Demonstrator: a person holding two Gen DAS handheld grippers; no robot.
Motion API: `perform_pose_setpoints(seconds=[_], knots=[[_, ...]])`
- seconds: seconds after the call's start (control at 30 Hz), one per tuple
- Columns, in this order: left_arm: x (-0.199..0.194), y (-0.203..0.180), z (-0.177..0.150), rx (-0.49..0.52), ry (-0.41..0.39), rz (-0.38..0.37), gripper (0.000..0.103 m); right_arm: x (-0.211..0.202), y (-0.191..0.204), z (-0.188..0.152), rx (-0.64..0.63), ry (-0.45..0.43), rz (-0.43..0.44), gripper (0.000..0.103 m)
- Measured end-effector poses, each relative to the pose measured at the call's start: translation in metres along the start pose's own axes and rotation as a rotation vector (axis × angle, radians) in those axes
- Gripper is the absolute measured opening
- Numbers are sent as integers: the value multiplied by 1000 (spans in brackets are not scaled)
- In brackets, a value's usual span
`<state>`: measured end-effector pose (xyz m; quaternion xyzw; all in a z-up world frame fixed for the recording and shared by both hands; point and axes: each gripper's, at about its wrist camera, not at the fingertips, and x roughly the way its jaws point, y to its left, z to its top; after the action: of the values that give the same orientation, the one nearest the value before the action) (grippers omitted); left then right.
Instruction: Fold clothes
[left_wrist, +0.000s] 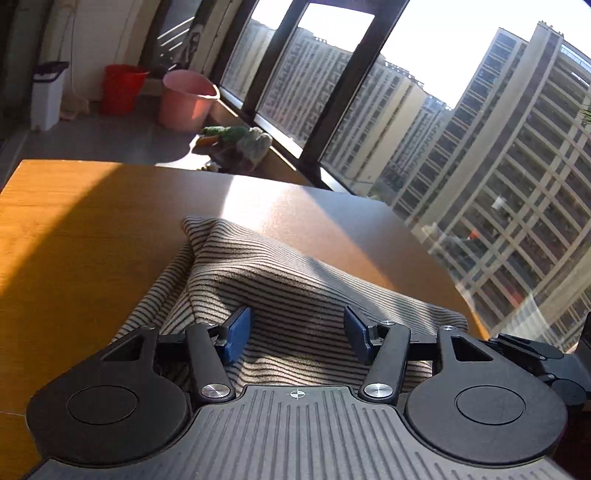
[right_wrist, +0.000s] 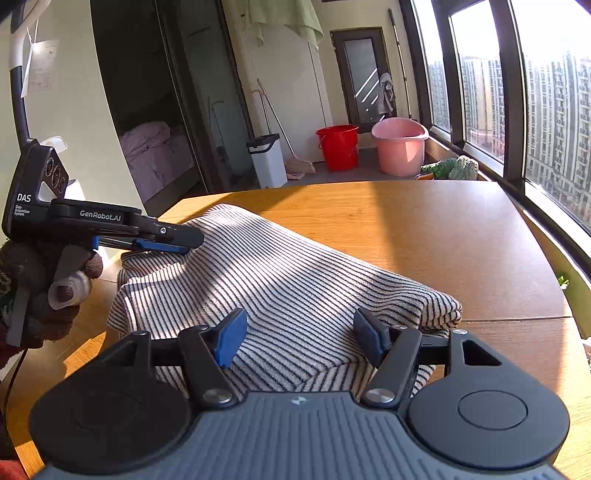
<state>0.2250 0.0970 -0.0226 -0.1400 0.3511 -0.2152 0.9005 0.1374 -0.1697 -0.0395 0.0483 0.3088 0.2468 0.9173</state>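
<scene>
Round wooden table (right_wrist: 424, 236): bare top far and right, rim close on the right; folded cream cloth with thin dark stripes (right_wrist: 280, 273) lying near-centre, soft, light, likely to slump; best pinched at doubled right edge; left gripper (right_wrist: 177, 245) and right gripper (right_wrist: 299, 338): parted, nothing clamped.

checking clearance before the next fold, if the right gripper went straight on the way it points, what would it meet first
Most likely the striped garment: the right gripper points down over it with jaws apart, nothing pinched. Beyond the cloth lies the wooden table. Depth is hard to judge here.
</scene>
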Motion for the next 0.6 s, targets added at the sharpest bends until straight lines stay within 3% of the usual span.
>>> perform_pose_setpoints(seconds=[0.1,0.17,0.27,0.33,0.37,0.4,0.47,0.6], knots=[[12,5,17,-50,-18,15,62,-4,24,-6,-43,26,74,79],[10,4,21,-72,-27,24,66,-8,43,-11,-95,43,121,80],[-15,-3,15,-46,-57,16,77,-18,50,-7,-107,31,173,80],[-35,-8,6,-31,-67,-8,77,-26,46,0,-89,2,195,80],[-44,-8,0,-31,-66,-29,77,-30,43,5,-77,-18,202,73],[-52,-9,-5,-33,-62,-52,75,-32,41,7,-90,-32,189,56],[-62,-11,-18,-40,-43,-97,71,-30,36,9,-110,-35,153,42],[-50,-13,-39,-36,29,-112,66,-7,25,-3,-118,47,78,41]])
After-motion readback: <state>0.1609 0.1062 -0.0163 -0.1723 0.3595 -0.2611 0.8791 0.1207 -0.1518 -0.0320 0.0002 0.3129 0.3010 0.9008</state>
